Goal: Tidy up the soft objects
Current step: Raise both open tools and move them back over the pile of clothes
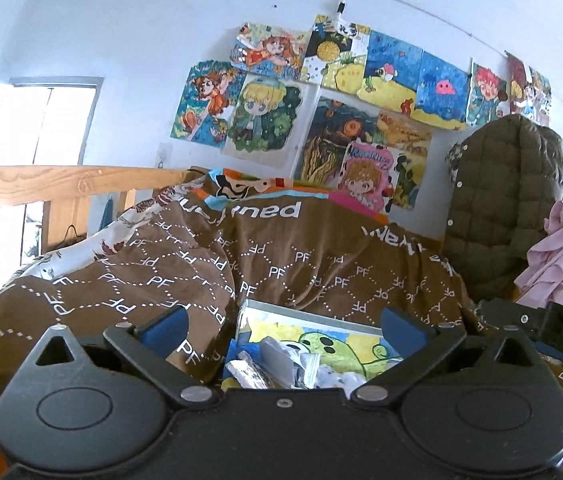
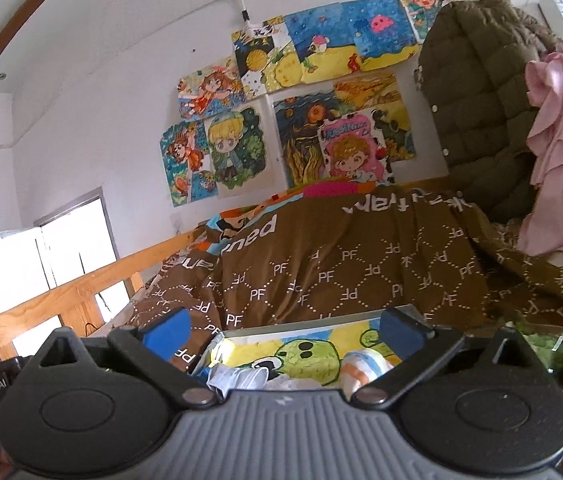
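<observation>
The left gripper point(image 1: 283, 326), black with blue-padded fingers, hung with its jaws spread wide and nothing between them; the right gripper point(image 2: 285, 328), of the same build with a ribbed grey body, was likewise spread and empty; both pointed across a bed toward a white wall. Just ahead of and below both sets of fingers lay a shallow box with a pale rim and a painted green cartoon creature on yellow point(image 1: 321, 340) point(image 2: 305, 354), resting on a brown fleece blanket patterned with white dotted diamonds and "PF" letters point(image 1: 289, 264) point(image 2: 341, 272); inside the box, at its near end, sat a heap of crumpled soft things, white, grey and silvery point(image 1: 281, 372), with a striped orange-and-white rolled piece point(image 2: 361, 368) in the right wrist view; what each piece was could not be told. Beyond the blanket a bright orange-and-blue printed cloth point(image 1: 241, 186) showed at the far edge; to the right hung a quilted olive-green padded jacket point(image 1: 497, 200) point(image 2: 477, 100) with a pink crumpled garment point(image 1: 561, 256) point(image 2: 561, 140) beside it, touching it; a wooden bed rail point(image 1: 61, 184) point(image 2: 61, 300) ran on the left; coloured children's drawings point(image 1: 341, 96) point(image 2: 301, 100) covered the wall.
</observation>
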`<state>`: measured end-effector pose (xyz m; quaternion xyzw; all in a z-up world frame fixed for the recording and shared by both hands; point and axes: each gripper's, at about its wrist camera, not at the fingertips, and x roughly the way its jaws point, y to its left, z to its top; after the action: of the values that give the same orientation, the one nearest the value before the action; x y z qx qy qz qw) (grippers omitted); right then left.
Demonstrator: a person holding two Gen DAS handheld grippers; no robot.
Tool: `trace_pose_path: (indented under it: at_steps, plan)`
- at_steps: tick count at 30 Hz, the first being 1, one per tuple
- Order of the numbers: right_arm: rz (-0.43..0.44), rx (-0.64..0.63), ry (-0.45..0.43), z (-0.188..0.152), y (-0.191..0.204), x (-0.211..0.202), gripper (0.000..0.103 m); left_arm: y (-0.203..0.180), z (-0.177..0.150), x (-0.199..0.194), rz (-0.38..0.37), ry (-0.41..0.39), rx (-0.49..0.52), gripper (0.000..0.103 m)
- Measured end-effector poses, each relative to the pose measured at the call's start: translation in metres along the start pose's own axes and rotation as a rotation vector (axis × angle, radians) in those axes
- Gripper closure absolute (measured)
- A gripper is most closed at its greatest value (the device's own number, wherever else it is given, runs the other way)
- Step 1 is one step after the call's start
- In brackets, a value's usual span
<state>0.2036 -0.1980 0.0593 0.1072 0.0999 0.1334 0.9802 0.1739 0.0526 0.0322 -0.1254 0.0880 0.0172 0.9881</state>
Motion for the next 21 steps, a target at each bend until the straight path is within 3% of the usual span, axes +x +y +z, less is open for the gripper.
trace_pose_path:
  at_steps: [21]
  plan:
    - [-0.014, -0.04, 0.027, -0.022, 0.004, -0.075, 0.0, -0.011, -0.018, -0.068, 0.034, 0.009, 0.029, 0.001]
